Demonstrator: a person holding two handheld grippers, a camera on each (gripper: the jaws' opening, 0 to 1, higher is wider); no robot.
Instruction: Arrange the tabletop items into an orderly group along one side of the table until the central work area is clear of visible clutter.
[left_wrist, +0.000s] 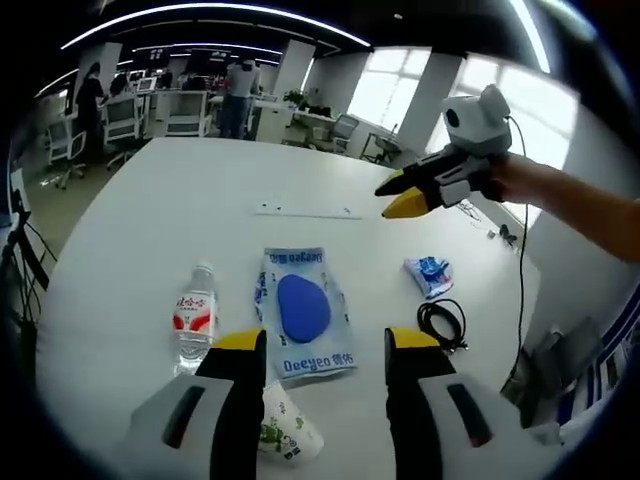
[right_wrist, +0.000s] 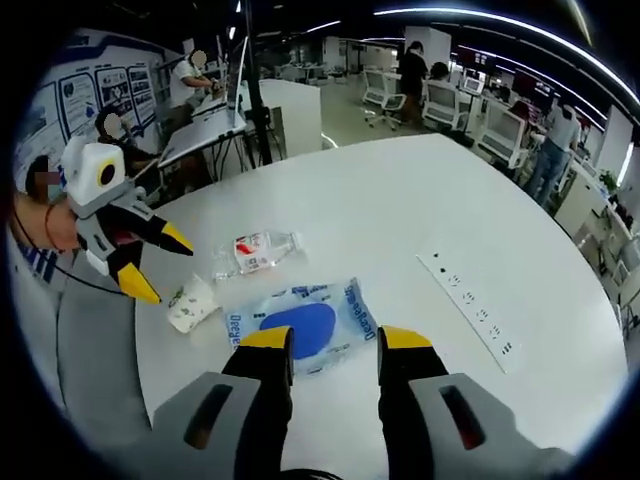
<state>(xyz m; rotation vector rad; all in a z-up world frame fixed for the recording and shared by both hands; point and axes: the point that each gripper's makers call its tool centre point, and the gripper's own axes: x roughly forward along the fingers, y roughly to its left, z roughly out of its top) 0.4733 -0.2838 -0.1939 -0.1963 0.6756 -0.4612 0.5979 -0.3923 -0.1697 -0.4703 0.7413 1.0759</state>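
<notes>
**Q:** What does the left gripper view show?

**A:** The left gripper (left_wrist: 325, 345) rises from the bottom edge, its yellow-tipped jaws apart and holding nothing, above a white table (left_wrist: 180, 200). Between the jaws lies a clear packet with a blue oval pad (left_wrist: 303, 310) flat on the table. Just left of it lies a small water bottle (left_wrist: 195, 320) with a red label. A paper cup (left_wrist: 285, 428) lies on its side near the left jaw. To the right sit a small blue-and-white wrapper (left_wrist: 430, 275) and a coiled black cable (left_wrist: 443, 323). A white power strip (left_wrist: 305, 211) lies farther off. The right gripper (left_wrist: 405, 195) comes in from the right, held by a hand (left_wrist: 515, 180), above the table, its jaws slightly apart and empty.

**Q:** And the right gripper view?

**A:** The right gripper (right_wrist: 335, 342) has its jaws apart and empty. The packet (right_wrist: 300, 322) lies just beyond them, the cup (right_wrist: 192, 305) and bottle (right_wrist: 255, 252) to its left, the power strip (right_wrist: 470, 305) to the right. The left gripper (right_wrist: 160, 265) hovers beside the cup, jaws apart.
</notes>
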